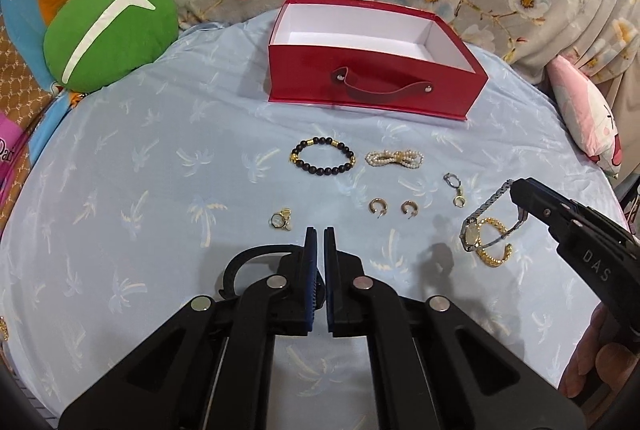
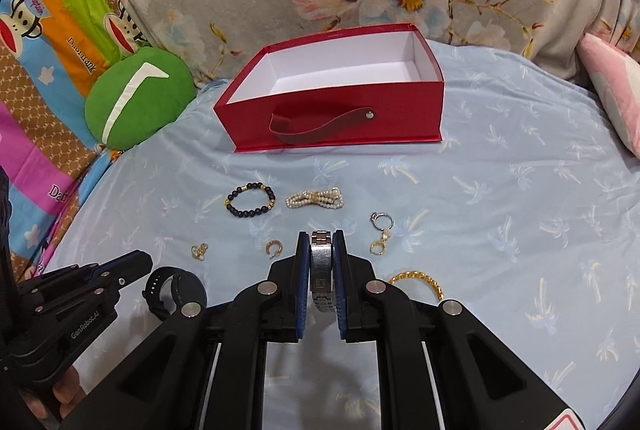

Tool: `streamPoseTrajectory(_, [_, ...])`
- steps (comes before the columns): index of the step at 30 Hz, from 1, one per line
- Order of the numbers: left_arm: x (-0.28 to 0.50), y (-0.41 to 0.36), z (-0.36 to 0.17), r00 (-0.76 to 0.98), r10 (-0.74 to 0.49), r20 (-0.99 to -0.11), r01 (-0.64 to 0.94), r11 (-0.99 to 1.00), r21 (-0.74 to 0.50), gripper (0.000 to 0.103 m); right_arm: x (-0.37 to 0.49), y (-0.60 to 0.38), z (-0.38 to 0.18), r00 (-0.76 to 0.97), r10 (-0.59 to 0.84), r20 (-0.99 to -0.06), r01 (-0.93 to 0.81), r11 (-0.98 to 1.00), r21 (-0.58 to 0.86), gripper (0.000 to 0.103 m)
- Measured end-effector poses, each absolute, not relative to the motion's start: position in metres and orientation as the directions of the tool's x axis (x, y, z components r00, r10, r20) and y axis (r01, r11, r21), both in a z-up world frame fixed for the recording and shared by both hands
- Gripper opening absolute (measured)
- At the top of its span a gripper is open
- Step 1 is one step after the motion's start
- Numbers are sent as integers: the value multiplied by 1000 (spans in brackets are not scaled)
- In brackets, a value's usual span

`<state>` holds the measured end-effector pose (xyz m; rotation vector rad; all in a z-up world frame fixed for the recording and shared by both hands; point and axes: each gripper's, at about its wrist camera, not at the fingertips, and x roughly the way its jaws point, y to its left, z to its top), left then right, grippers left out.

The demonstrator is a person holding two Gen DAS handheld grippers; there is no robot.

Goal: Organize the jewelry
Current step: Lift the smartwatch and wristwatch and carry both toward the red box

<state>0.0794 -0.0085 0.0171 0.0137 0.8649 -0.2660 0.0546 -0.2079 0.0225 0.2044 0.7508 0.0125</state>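
Note:
My right gripper (image 2: 321, 236) is shut on the band of a silver watch (image 2: 321, 262). In the left wrist view that watch (image 1: 469, 235) dangles from the gripper (image 1: 516, 190) above a gold bangle (image 1: 496, 258). My left gripper (image 1: 319, 232) has its jaws together. A black watch (image 2: 176, 290) sits right against its fingers, and the strap (image 1: 240, 266) loops out from behind the left finger. An open red box (image 1: 376, 86) with a white inside stands behind. Before it lie a black bead bracelet (image 1: 320, 140) and a pearl bracelet (image 1: 394, 158).
On the pale blue sheet (image 1: 160, 170) lie two gold hoop earrings (image 1: 377, 207), a silver-and-gold clasp piece (image 1: 454, 186) and a small gold ring piece (image 1: 280, 220). A green cushion (image 1: 108, 30) sits at back left, a pink pillow (image 1: 584, 118) at right, floral fabric behind.

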Motion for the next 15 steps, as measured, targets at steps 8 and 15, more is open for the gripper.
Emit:
streamPoseTrajectory(8, [72,5,-18,528,-215,-821,222,969,-110,40,53,-211,10,713,95,-695,76,975,211,10])
streamPoseTrajectory(15, [77,2,-32,537,-212,-817,197,973,-123,71,56,-205,4,700,106,-707,68,974,214,10])
